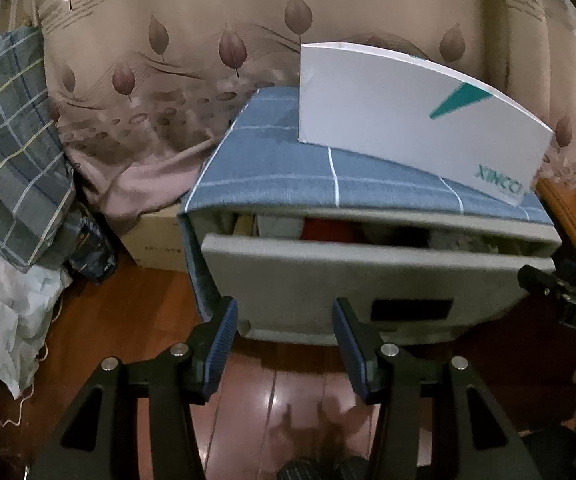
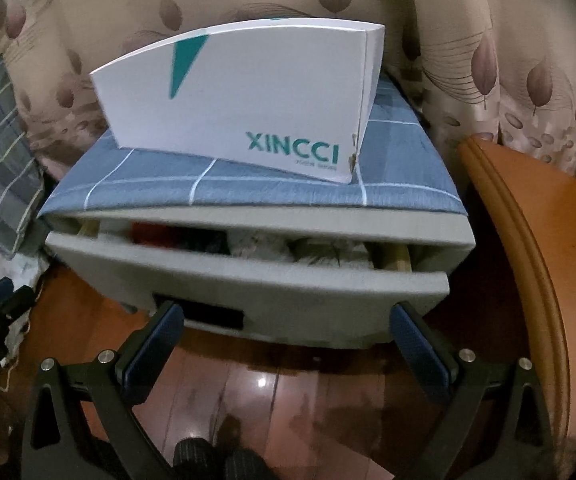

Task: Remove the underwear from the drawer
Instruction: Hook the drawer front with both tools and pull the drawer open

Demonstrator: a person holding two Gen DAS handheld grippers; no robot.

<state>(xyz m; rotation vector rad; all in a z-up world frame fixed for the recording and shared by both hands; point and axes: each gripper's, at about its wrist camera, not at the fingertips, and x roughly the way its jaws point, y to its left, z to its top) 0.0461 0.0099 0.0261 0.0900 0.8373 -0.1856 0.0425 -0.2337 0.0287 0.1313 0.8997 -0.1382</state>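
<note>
The grey drawer stood partly pulled out of a fabric-covered storage box on the wooden floor. Folded underwear lay inside, in a row running left to right, ahead of and above both claws. The right claw was spread wide and empty, just before the drawer front; the left claw was less widely parted, also empty. Neither looked clearly nearer. A white XINCCI carton sat on top; leaf-print curtains hung behind.
</note>
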